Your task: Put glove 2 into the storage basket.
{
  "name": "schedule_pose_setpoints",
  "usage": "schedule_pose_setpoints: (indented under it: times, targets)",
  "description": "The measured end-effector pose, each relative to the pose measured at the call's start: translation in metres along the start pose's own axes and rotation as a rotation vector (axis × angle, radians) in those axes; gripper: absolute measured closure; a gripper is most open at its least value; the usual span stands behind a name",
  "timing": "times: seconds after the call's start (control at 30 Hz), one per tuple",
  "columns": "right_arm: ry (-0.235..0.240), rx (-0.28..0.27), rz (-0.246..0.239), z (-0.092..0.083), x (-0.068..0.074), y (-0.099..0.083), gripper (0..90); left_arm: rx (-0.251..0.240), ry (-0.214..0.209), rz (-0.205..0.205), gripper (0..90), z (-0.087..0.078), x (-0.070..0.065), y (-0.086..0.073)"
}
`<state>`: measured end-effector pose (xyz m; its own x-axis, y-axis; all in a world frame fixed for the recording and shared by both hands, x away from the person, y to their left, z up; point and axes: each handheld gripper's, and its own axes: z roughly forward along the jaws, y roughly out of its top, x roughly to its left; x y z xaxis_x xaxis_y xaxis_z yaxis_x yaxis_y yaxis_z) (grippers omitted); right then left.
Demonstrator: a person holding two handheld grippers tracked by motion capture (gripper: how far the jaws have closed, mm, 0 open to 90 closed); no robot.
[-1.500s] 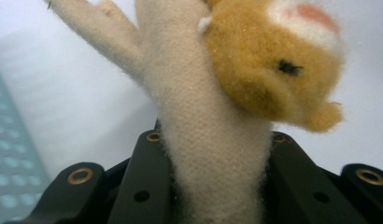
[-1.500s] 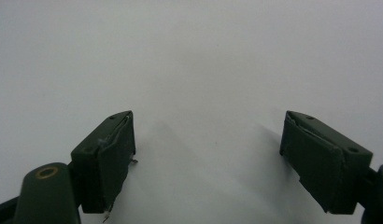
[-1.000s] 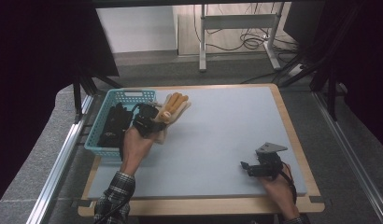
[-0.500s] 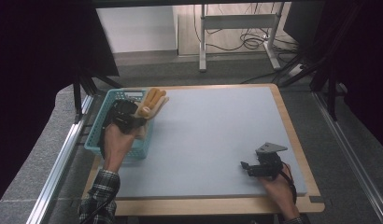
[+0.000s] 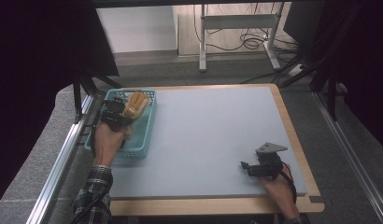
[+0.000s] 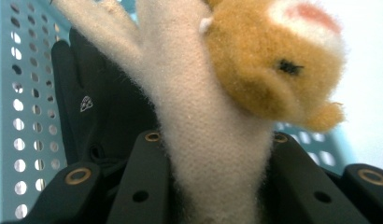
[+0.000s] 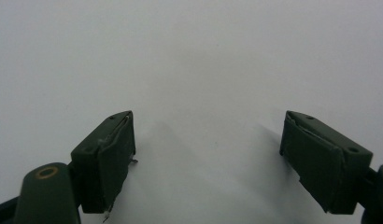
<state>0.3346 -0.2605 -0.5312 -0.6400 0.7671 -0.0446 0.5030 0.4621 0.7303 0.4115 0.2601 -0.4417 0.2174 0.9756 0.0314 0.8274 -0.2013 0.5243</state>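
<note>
Paw-print logo on black glove

The hand-held gripper holds its jaws wide above the pale table.

– How is the scene lit?
– The table is evenly lit from above, while the surroundings are left in deep darkness. Soft shadows are cast beneath the right gripper.
– And sharpness?
– The plush toy is rendered soft and blurred at close range; the high view is slightly grainy.
</note>
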Motion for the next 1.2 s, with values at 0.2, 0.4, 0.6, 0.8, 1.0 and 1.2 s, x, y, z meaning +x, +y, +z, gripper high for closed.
schedule_pose_setpoints:
  times: [0.2, 0.4, 0.6, 0.8, 1.0, 1.2]
  targets:
    - [0.000, 0.000, 0.000, 0.000, 0.000, 0.000, 17.7, 0.058, 0.010, -0.010, 72.4, 0.019, 0.003, 0.005]
    - [0.000, -0.001, 0.000, 0.000, 0.000, 0.000, 17.8, 0.120, 0.017, -0.006, 71.8, 0.039, 0.003, 0.013]
    - [0.000, -0.001, 0.000, 0.000, 0.000, 0.000, 17.7, 0.162, -0.002, -0.022, 70.9, 0.061, -0.001, 0.024]
    - [0.001, -0.001, 0.000, 0.000, 0.000, 0.000, 17.7, 0.219, -0.038, -0.004, 53.0, 0.079, -0.007, 0.029]
    - [0.001, -0.001, 0.000, 0.000, 0.000, 0.000, 17.7, 0.226, -0.062, -0.019, 18.2, 0.070, -0.003, 0.030]
    - [0.000, -0.001, -0.001, 0.000, 0.000, 0.000, 17.7, 0.162, -0.124, -0.026, 13.4, 0.041, 0.005, 0.031]
